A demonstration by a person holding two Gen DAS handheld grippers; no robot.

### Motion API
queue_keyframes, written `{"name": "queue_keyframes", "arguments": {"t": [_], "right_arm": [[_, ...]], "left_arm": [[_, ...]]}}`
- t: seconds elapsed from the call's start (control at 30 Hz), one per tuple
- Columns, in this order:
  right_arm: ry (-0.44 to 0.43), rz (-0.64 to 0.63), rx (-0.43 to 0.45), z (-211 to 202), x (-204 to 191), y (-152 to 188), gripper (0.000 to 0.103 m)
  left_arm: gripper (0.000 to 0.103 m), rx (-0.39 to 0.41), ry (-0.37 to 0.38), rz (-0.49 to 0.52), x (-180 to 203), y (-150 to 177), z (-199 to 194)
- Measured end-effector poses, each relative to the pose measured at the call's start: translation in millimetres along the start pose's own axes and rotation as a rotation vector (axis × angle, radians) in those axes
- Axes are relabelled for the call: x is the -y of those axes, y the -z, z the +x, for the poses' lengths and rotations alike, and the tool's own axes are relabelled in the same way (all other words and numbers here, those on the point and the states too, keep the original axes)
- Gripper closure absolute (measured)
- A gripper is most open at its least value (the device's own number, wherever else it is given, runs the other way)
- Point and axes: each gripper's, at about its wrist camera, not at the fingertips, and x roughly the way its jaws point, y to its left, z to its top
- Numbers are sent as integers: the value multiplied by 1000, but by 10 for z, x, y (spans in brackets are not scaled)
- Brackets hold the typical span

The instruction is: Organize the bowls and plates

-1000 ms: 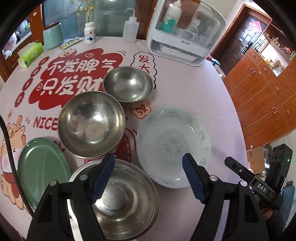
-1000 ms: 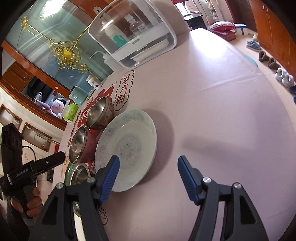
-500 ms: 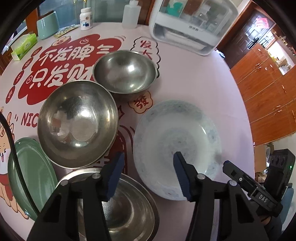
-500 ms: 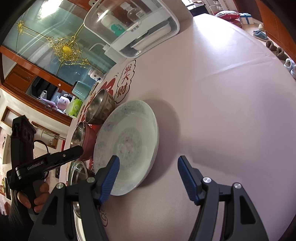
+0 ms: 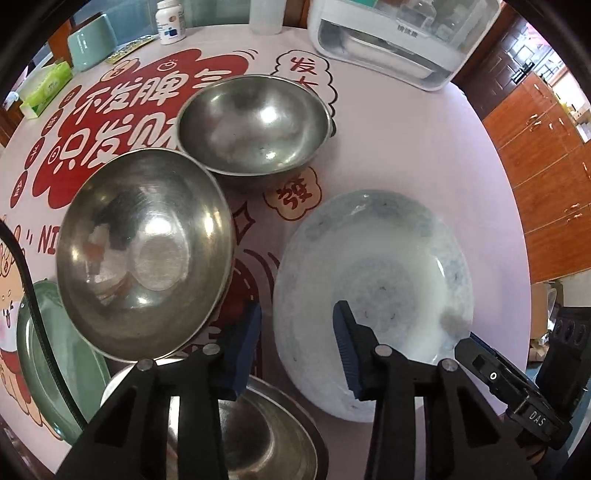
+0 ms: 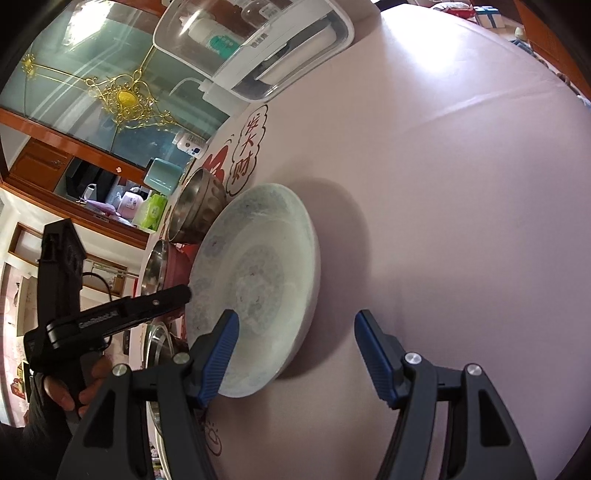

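Observation:
A pale blue patterned plate point(image 5: 373, 295) lies on the pink tablecloth point(image 5: 399, 147), to the right of three steel bowls: a far one point(image 5: 255, 125), a middle one point(image 5: 147, 254) and a near one point(image 5: 240, 432). A green plate point(image 5: 55, 350) lies at the left edge. My left gripper point(image 5: 297, 347) points steeply down over the patterned plate's near-left rim. Its jaws are closing with the rim between them, and the pads stand apart from it. My right gripper point(image 6: 297, 321) is open astride the same plate's point(image 6: 258, 280) opposite rim, one finger over the plate and one over the cloth.
A white lidded container point(image 5: 399, 44) stands at the back of the table, with a pill bottle point(image 5: 170, 22), a mint box point(image 5: 88, 44) and a tissue pack point(image 5: 44, 88) at the back left. The round table's edge curves along the right, with wooden cabinets point(image 5: 546, 166) beyond.
My left gripper came down and in toward the patterned plate and its jaws narrowed a good deal. My right gripper sank a little toward the plate's rim, jaws unchanged.

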Motion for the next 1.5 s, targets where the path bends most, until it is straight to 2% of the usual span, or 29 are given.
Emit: {"name": "queue_keyframes", "arguments": {"t": [0.17, 0.33, 0.7, 0.83, 1.1, 1.4, 1.5], "right_arm": [[-5, -4, -7, 26, -12, 3, 44], [-3, -9, -9, 34, -8, 6, 49], [8, -32, -18, 102, -27, 5, 68], [11, -37, -17, 99, -22, 15, 71], [8, -11, -20, 84, 64, 20, 87], [20, -45, -23, 73, 36, 15, 87], [27, -39, -16, 43, 66, 9, 87]], "left_arm": [[65, -19, -37, 22, 58, -27, 79], [73, -45, -56, 37, 87, -58, 189], [74, -64, -107, 74, 223, -129, 356], [74, -63, -127, 96, 287, -153, 419], [77, -56, -82, 82, 278, -236, 487], [80, -51, -58, 83, 181, -214, 458], [80, -52, -28, 79, 156, -137, 408]]}}
